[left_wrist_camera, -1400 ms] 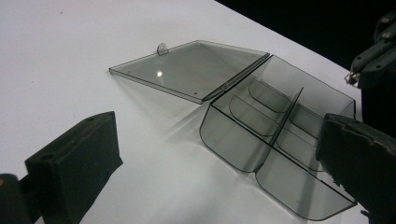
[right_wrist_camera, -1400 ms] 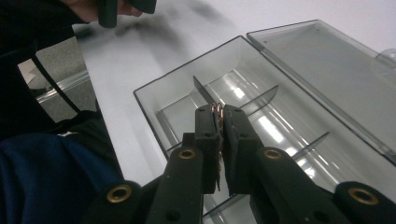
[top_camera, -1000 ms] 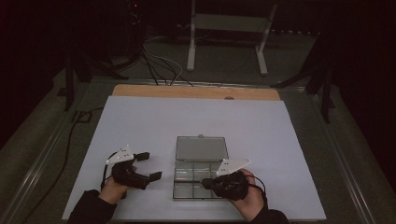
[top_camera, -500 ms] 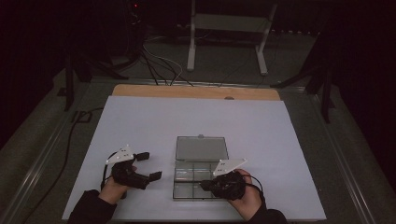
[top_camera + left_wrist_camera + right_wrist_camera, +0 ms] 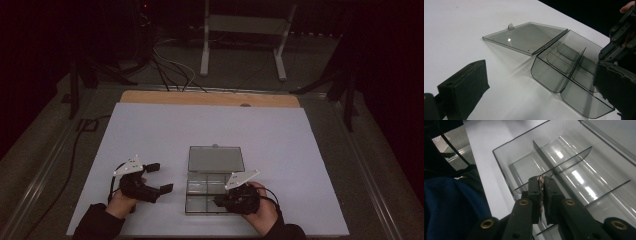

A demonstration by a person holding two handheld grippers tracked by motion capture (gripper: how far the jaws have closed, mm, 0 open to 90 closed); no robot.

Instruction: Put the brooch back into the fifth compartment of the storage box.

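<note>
A clear plastic compartment box [image 5: 200, 186] lies open on the white table sheet, its lid [image 5: 215, 159] folded flat behind it. My right gripper [image 5: 220, 200] hangs over the box's near right part, shut on a small thin coppery thing [image 5: 540, 178] that pokes out between its fingertips above a divider [image 5: 549, 162]. What the thing is, I cannot tell. My left gripper [image 5: 160, 177] rests on the sheet left of the box, open, with nothing between its jaws. In the left gripper view the box [image 5: 549, 80] and lid [image 5: 529, 37] lie ahead, compartments bare.
The white sheet [image 5: 150, 130] covers most of the table, with a wooden strip [image 5: 200, 98] at its far edge. A metal stand [image 5: 240, 30] and cables [image 5: 170, 65] sit on the dark floor beyond. A blue sleeve [image 5: 449, 205] shows beside the box.
My right hand has edged slightly left over the box's near compartments, jaws still shut. The left hand and the box have stayed put.
</note>
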